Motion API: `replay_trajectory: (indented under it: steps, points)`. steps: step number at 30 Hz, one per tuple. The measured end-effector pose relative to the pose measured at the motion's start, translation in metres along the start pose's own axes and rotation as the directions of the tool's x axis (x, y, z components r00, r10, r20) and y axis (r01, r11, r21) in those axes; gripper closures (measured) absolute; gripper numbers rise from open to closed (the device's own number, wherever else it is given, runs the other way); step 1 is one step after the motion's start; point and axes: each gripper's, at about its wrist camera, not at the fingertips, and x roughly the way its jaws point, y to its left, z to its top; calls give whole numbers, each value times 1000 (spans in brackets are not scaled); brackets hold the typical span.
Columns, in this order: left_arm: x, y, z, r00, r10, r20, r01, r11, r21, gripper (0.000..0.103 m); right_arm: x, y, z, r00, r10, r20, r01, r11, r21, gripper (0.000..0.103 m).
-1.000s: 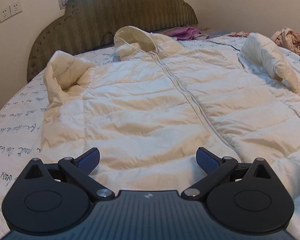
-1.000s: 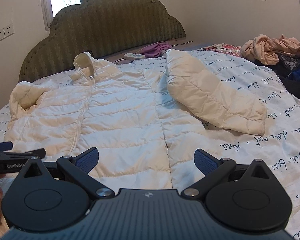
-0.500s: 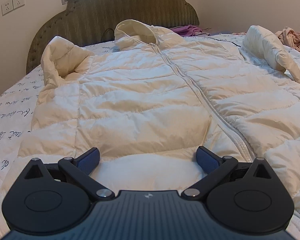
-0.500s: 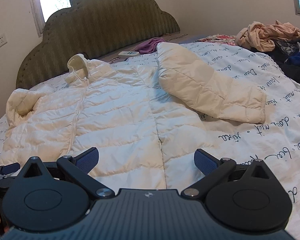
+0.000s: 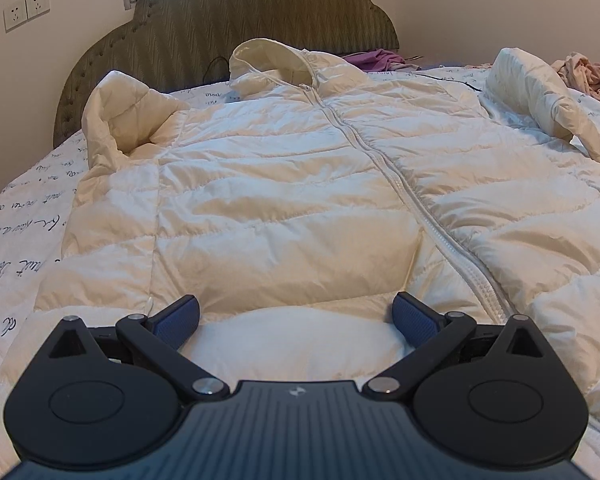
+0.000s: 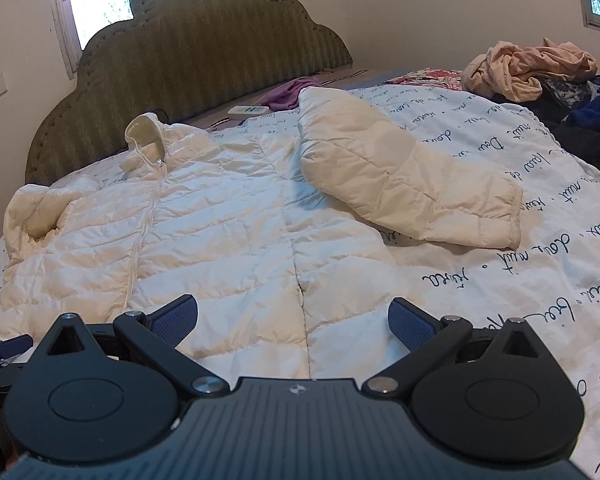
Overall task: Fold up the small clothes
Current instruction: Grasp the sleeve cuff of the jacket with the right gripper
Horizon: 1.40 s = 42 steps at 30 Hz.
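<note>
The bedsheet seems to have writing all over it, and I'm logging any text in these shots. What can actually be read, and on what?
bedsheet: dark cursive script printed in rows; single words look like "nuit" and "doux", but that is unsure, and the rest is too distorted to read.
right gripper: a small emblem on its body, no letters.
left gripper: the same emblem, no letters.
white remote: markings too small to read.
white jacket: no label shows.

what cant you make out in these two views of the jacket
- Left wrist view: the jacket hem, hidden behind the left gripper body.
- Right wrist view: hem under the right gripper, likewise hidden.
- Right wrist view: the remote by the headboard, too small to read.
</note>
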Motion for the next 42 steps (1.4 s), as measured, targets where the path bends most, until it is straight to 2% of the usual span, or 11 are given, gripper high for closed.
replay_trajectory:
  steps: [9, 13, 15, 20, 23, 29, 31, 34, 35, 39, 42]
  points:
    - [0, 0, 0, 1000, 0, 0, 0, 1000, 0, 0, 0, -23, 12, 999, -5, 34, 3, 999, 34, 0]
    - [0, 0, 0, 1000, 0, 0, 0, 1000, 0, 0, 13, -69, 19, 999, 11, 32, -18, 971, 239, 0]
    - [0, 0, 0, 1000, 0, 0, 0, 1000, 0, 0, 24, -102, 17, 997, 67, 34, -75, 905, 418, 0]
    - [0, -1, 0, 1000, 1, 0, -1, 1000, 0, 0, 56, -164, -3, 974, 175, 148, -226, 645, 730, 0]
    - [0, -1, 0, 1000, 1, 0, -1, 1000, 1, 0, 65, -175, -4, 967, 138, 212, -252, 589, 768, 3]
    - [0, -1, 0, 1000, 1, 1, -1, 1000, 0, 0, 86, -189, 11, 968, 28, 248, -216, 594, 775, 13]
    - [0, -1, 0, 1000, 1, 1, -1, 1000, 0, 0, 94, -197, 14, 972, 18, 236, -202, 583, 787, 28]
    - [0, -1, -1, 1000, 2, 1, -2, 1000, 1, 0, 101, -209, 17, 969, 43, 244, -226, 556, 800, 40]
    - [0, -1, -1, 1000, 1, 1, -1, 1000, 1, 0, 101, -212, 18, 970, 45, 240, -223, 561, 797, 43]
    - [0, -2, 0, 1000, 1, 1, -1, 1000, 0, 0, 101, -223, 31, 985, -14, 171, -127, 611, 781, 86]
    - [1, -2, 0, 1000, -2, 1, 2, 1000, -2, 0, 96, -231, 46, 984, -78, 163, -71, 659, 749, 88]
